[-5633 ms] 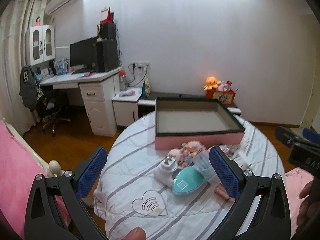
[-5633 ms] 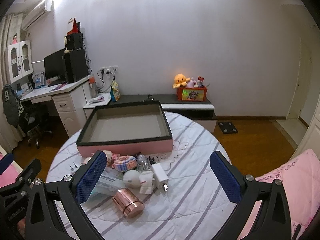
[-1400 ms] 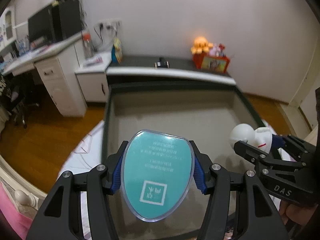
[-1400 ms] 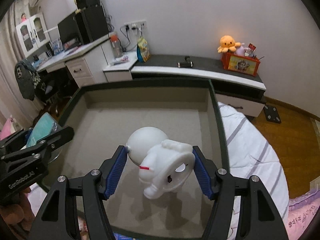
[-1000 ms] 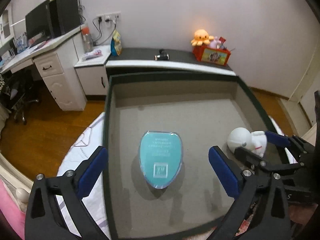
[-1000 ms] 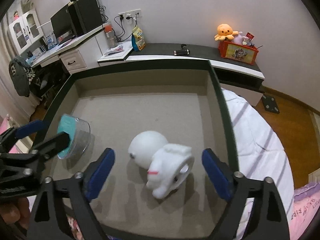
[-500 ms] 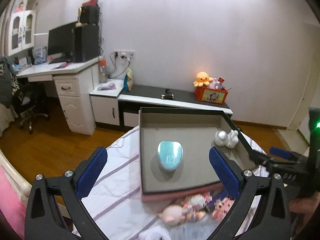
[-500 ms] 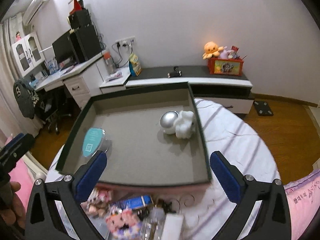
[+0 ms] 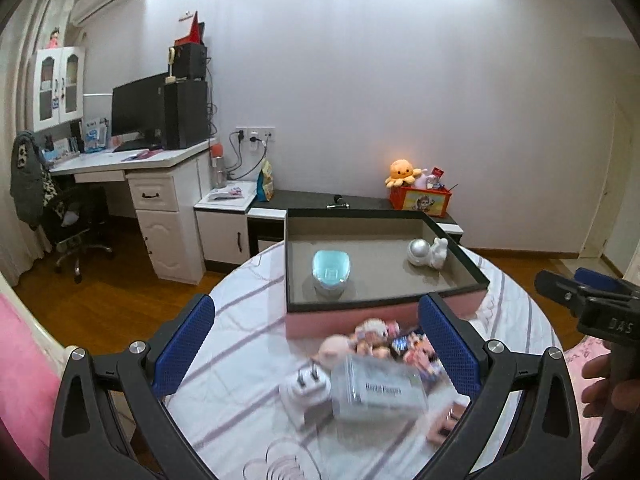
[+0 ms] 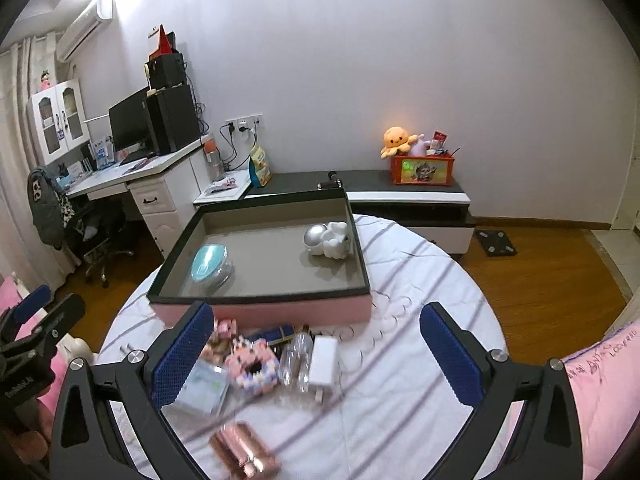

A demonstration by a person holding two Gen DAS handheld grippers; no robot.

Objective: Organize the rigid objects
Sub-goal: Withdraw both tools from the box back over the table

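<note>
A round desk [image 10: 420, 280] with a striped white cloth carries a shallow pink tray [image 10: 280, 308] with a dark rim at its far side. Inside the tray, a teal oval case [image 10: 210, 263] lies toward the left, and a white astronaut figure [image 10: 330, 239] with a silver helmet lies toward the far right corner, well apart from the case. Just near the tray sits a loose pile: small dolls [image 9: 372, 334], a clear box [image 9: 378, 392], a white plug [image 10: 323, 362], and a copper cylinder [image 10: 244, 454] nearest. The left gripper [image 9: 316, 346] and right gripper [image 10: 314, 354] both hover above the pile, spread wide and holding nothing.
</note>
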